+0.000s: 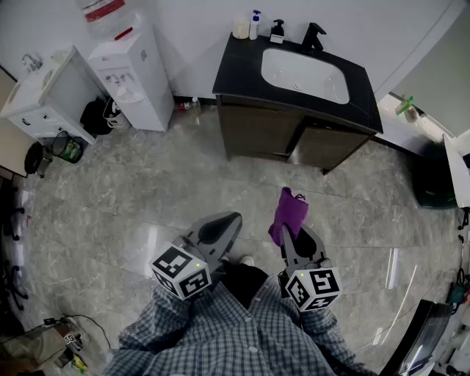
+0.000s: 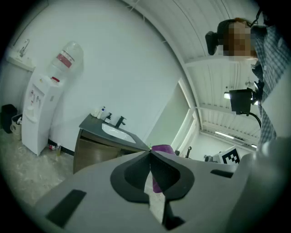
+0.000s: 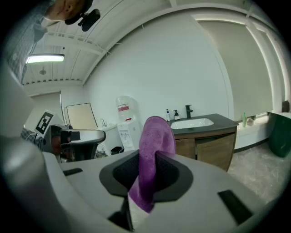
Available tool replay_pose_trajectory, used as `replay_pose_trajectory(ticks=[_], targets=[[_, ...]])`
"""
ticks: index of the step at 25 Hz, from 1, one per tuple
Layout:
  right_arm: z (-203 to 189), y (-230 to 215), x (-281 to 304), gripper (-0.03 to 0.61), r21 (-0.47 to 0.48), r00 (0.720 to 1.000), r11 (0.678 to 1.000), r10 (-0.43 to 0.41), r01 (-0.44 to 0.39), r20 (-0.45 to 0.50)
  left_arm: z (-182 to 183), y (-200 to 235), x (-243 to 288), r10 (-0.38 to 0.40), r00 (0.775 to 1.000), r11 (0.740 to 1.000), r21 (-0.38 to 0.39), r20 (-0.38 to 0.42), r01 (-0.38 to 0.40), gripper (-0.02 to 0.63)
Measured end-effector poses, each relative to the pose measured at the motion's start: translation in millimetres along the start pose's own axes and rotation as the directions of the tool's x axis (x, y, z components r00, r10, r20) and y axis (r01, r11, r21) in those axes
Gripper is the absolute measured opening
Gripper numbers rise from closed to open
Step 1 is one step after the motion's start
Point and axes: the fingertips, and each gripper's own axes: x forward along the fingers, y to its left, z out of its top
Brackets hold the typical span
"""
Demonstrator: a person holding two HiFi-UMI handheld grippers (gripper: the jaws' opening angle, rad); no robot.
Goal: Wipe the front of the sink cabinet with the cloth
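Closest to me are my two grippers, held out over my checked shirt (image 1: pixel 220 330). My right gripper (image 1: pixel 292 236) is clamped on the purple cloth (image 1: pixel 288 211). The right gripper view shows it pinched between the jaws, with a fold sticking up past the tips and a bit hanging below. My left gripper (image 1: pixel 232 217) has its jaws pressed together with nothing between them. The purple showing behind them in the left gripper view is just the cloth over in the other gripper.

Past that there's a stretch of grey marble floor (image 1: pixel 147 198), so the cloth is well apart from the sink cabinet (image 1: pixel 268 132), which is up against the wall with both brown doors closed. It has a black top with a white basin (image 1: pixel 305 73) set in it and a black faucet (image 1: pixel 313 35) behind the basin. Two pump bottles (image 1: pixel 255 24) and a small white tub (image 1: pixel 241 29) sit at the back left corner, can't tell what's in them.

Left of the cabinet there's a little bottle on the floor (image 1: pixel 187 105), then a white water dispenser (image 1: pixel 132 77) with its jug (image 1: pixel 103 10) on top. Further left a dark basket (image 1: pixel 66 147) has something green in it. Off to the right is a dark green bin (image 1: pixel 433 180).
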Motion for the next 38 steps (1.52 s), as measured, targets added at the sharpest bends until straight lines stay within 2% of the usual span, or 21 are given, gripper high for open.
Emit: replay_pose_trajectory(ticks=[17, 23, 33, 38], targets=[[-3.8, -5.6, 3.1, 0.083, 0.028, 0.999, 0.999, 0.03, -0.03, -0.017, -4.5, 1.0, 7.4, 0.02, 1.0, 1.0, 0.014, -0.018, -0.02, 0.012], [-2.1, -15.3, 3.6, 0.083, 0.045, 0.999, 0.998, 0.047, -0.047, -0.017, 1.2, -0.7, 16.7, 0.041, 0.999, 0.998, 0.052, -0.015, -0.04, 0.012], [-13.2, -47.0, -10.4, 0.083, 0.067, 0.998, 0.996, 0.062, -0.06, -0.029, -11.0, -11.3, 29.6, 0.102, 0.995, 0.994, 0.044, -0.014, -0.102, 0.012], [-21.3, -67.5, -17.4, 0.083, 0.081, 0.999, 0.996, 0.036, -0.034, -0.032, -18.4, -10.7, 34.4, 0.125, 0.992, 0.992, 0.026, -0.008, -0.124, 0.012]])
